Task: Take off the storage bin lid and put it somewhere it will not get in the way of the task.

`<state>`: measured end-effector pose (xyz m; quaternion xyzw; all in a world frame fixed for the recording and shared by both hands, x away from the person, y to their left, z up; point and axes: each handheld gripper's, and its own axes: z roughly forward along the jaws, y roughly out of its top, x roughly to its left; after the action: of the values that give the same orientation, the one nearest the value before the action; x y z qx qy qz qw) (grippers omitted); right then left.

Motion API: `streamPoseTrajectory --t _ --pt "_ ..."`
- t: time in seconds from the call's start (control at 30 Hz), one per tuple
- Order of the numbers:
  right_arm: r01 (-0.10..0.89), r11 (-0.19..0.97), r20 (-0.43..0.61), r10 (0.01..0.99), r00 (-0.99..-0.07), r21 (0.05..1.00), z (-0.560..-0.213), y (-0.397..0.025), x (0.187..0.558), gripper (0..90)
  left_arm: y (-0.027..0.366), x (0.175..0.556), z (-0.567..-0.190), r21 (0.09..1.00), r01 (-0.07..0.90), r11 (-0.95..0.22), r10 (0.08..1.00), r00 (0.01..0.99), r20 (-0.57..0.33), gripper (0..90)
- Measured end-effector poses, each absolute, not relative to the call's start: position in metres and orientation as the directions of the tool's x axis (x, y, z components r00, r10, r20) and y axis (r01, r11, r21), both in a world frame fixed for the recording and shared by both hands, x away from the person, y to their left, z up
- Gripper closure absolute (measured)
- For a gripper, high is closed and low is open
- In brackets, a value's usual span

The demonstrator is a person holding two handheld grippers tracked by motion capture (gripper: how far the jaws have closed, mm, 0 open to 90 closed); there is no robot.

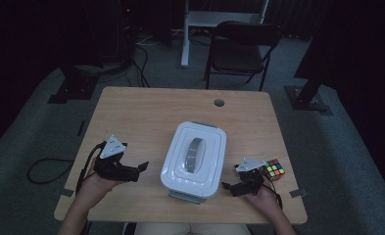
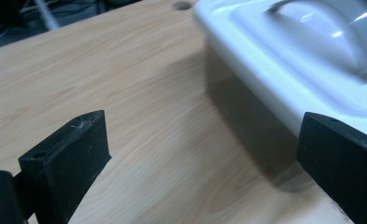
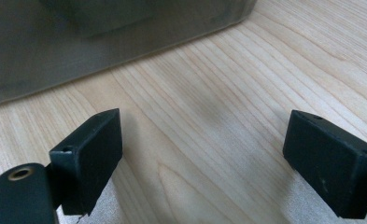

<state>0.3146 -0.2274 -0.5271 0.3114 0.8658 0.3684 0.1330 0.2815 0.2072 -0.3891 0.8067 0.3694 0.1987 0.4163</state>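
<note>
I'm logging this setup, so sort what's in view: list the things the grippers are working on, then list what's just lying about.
In the job:
- white lidded box, in the middle of the table, between the two grippers
- left gripper, open, pointing at the box
- right gripper, open, beside the box

Lying about:
- puzzle cube, near the table's right edge
- folding chair, behind the table

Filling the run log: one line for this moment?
left gripper: open, beside white box | right gripper: open, near box | lid on | cube untouched

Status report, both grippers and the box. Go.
Left gripper open, left of the white lidded box, not touching. Right gripper open, right of it. Lid on. Puzzle cube beside right hand, nothing blocking.
</note>
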Motion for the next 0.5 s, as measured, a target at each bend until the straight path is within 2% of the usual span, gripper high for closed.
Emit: streamPoseTrajectory --t 0.27,0.37,0.5 --pt "0.442 0.534 0.000 0.638 -0.770 0.721 -0.527 -0.227 0.315 11.4 0.181 0.278 -0.376 0.824 0.390 -0.410 0.711 0.703 0.021 3.5" --pt "0.442 0.534 0.000 0.638 -0.770 0.721 -0.527 -0.227 0.315 11.4 0.166 0.283 -0.376 0.823 0.410 -0.394 0.700 0.714 -0.020 3.6" --pt "0.442 0.534 0.000 0.638 -0.770 0.721 -0.527 -0.227 0.315 11.4 0.153 0.285 -0.378 0.828 0.390 -0.403 0.674 0.738 -0.020 3.5"
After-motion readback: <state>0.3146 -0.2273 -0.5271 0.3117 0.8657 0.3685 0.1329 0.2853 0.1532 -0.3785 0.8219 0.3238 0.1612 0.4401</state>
